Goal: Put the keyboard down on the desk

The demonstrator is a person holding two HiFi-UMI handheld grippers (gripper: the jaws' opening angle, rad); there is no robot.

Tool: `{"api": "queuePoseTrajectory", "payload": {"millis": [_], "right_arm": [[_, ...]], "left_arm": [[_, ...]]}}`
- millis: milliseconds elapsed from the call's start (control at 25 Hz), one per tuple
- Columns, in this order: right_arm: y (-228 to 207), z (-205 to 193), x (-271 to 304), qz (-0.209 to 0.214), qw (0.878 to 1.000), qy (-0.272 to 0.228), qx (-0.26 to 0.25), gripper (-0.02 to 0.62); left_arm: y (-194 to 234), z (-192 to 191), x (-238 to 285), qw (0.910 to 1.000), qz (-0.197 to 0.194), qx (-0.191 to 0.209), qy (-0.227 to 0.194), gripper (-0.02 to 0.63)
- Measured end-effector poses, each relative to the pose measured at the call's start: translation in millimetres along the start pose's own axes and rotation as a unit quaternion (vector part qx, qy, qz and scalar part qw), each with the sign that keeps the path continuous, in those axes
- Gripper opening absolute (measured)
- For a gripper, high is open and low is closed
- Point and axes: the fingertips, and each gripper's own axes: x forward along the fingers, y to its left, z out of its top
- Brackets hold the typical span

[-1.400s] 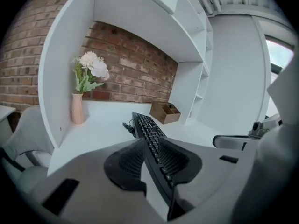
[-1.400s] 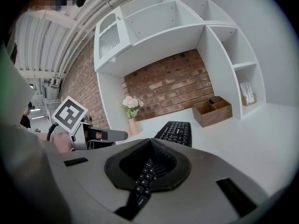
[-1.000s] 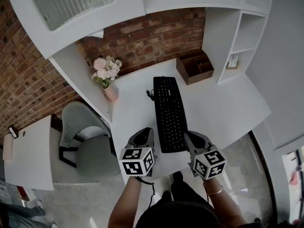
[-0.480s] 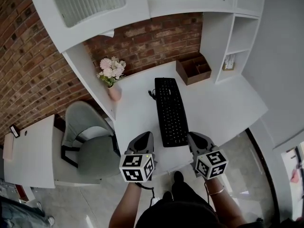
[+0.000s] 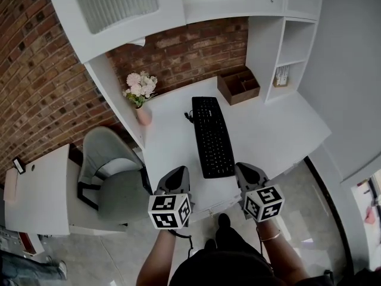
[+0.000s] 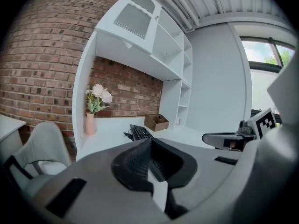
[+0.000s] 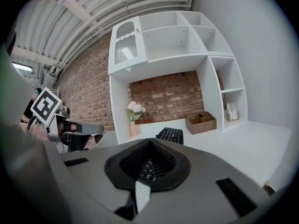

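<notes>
The black keyboard [image 5: 211, 137] lies flat and lengthwise on the white desk [image 5: 271, 130]; it also shows in the left gripper view [image 6: 138, 132] and the right gripper view [image 7: 171, 134]. My left gripper [image 5: 180, 171] hangs at the desk's near edge, left of the keyboard's near end, shut with nothing in it [image 6: 150, 140]. My right gripper [image 5: 244, 168] sits to the right of that end, also shut and empty [image 7: 149, 141]. Neither touches the keyboard.
A pink vase of flowers [image 5: 140, 97] stands at the desk's back left and a brown wooden organiser [image 5: 238, 85] at the back right. A grey chair [image 5: 113, 180] is left of the desk, beside a white side table [image 5: 36, 189]. White shelves [image 5: 286, 46] rise behind.
Both grippers have drawn back from either side of the keyboard's near end to the desk's front edge. The keyboard has stayed where it lies.
</notes>
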Motion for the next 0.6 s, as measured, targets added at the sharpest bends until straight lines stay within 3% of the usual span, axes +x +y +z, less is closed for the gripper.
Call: {"api": "queuePoseTrajectory", "payload": {"millis": [600], "right_arm": [[15.5, 4.2, -16.5, -0.005, 1.0, -0.016, -0.002, 0.005]], "left_arm": [[-0.7, 3.0, -27.0, 0.9998, 0.002, -0.001, -0.019, 0.009]]}}
